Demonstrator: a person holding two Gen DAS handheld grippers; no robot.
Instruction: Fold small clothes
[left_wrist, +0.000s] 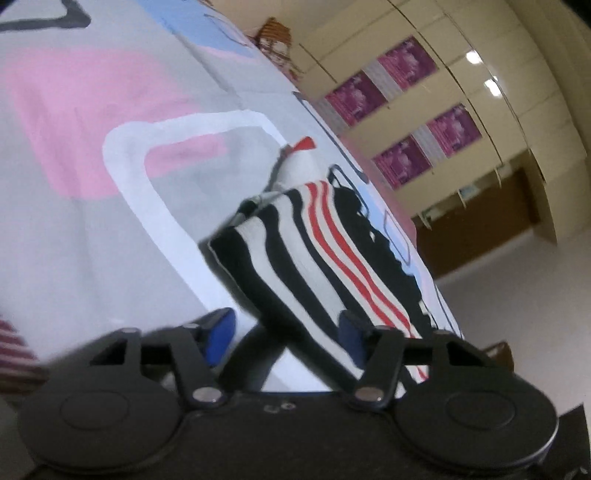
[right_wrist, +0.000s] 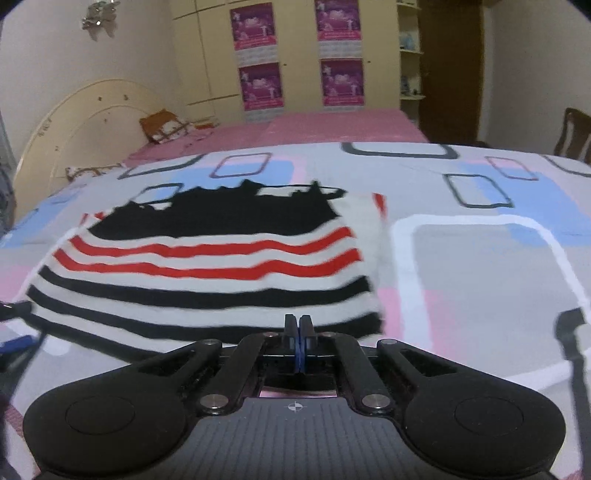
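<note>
Covering the bed, patterned bedspread (right_wrist: 480, 266), purple posters (right_wrist: 253, 26) behind.

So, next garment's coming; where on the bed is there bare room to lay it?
Right of the striped garment, the bedsheet around the white-outlined rectangle lies bare. Behind it, the pink cover is clear too. Crowded: its left edge, where the left gripper works.

Garment (right_wrist: 207, 266): white, black and red stripes, black top patch. Bedsheet (right_wrist: 480, 258): grey, pink, blue, outlined rectangles.

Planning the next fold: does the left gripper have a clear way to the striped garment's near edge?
Probably yes: the left gripper's tongs stand open, the striped garment lies right before them, nothing between.
</note>
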